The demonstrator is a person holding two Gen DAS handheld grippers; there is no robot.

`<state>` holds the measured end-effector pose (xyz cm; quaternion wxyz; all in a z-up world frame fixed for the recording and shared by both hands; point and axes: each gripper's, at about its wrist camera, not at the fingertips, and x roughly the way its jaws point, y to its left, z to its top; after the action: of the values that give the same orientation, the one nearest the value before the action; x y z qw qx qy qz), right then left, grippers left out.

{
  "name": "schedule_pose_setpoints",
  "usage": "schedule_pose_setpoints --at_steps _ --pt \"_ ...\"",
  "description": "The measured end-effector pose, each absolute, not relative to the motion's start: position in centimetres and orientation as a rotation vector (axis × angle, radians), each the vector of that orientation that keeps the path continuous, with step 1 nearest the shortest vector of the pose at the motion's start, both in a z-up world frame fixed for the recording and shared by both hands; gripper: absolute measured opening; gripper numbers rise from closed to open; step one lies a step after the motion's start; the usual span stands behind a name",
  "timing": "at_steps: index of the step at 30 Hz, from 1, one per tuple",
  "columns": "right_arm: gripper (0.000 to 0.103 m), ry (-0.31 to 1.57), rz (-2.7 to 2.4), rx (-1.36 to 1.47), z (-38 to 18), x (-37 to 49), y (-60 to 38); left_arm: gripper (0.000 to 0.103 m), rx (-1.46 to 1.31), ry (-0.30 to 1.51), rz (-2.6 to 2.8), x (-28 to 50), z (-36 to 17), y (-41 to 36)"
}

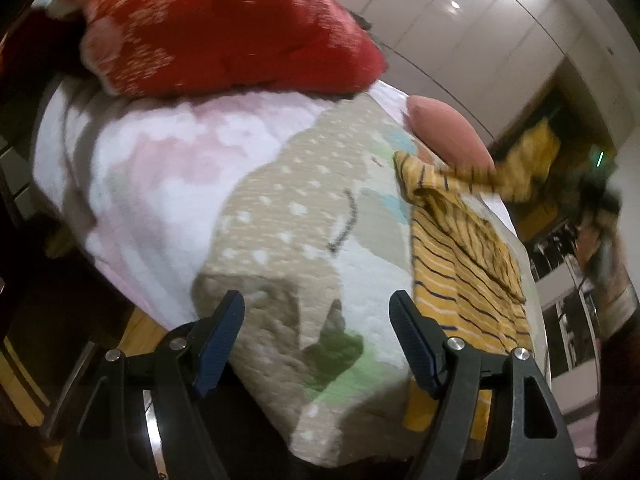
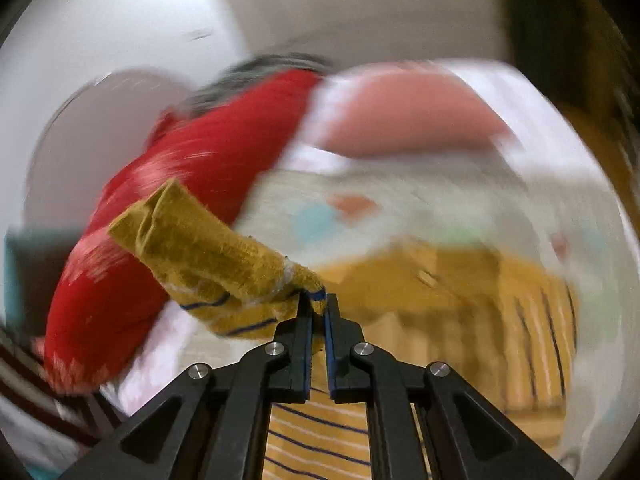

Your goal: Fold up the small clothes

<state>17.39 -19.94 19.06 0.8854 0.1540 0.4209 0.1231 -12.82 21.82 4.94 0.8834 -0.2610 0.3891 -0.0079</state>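
A small yellow garment with dark stripes [image 1: 468, 256] lies on the bed at the right of the left wrist view, one part stretched up to the right. My left gripper [image 1: 316, 312] is open and empty above the patterned blanket [image 1: 280, 216], left of the garment. My right gripper [image 2: 317, 300] is shut on the yellow garment's sleeve [image 2: 208, 248] and holds it lifted above the rest of the garment [image 2: 460, 304]. The right wrist view is blurred by motion.
A red patterned pillow [image 1: 224, 28] lies at the bed's far end, also in the right wrist view [image 2: 192, 200]. A pink cushion [image 1: 448, 132] sits beside the garment. White wardrobe doors [image 1: 480, 28] stand behind. The bed edge drops off at the left.
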Motion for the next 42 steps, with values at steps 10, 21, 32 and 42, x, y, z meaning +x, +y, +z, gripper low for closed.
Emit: schedule_pose_setpoints --at_steps 10,21,32,42 --pt "0.008 1.01 -0.045 0.71 3.5 11.6 -41.0 0.076 -0.386 0.844 -0.07 -11.6 7.2 15.6" --pt "0.037 0.905 -0.044 0.212 7.4 14.2 -32.3 0.076 -0.264 0.89 -0.132 -9.1 7.9 9.4" --pt "0.007 0.919 0.036 0.191 5.7 17.2 -29.5 0.076 -0.246 0.908 -0.112 -7.9 8.0 9.2" --pt "0.029 0.945 -0.085 0.325 5.6 14.5 -35.4 0.076 -0.204 0.884 -0.146 -6.8 8.5 8.0"
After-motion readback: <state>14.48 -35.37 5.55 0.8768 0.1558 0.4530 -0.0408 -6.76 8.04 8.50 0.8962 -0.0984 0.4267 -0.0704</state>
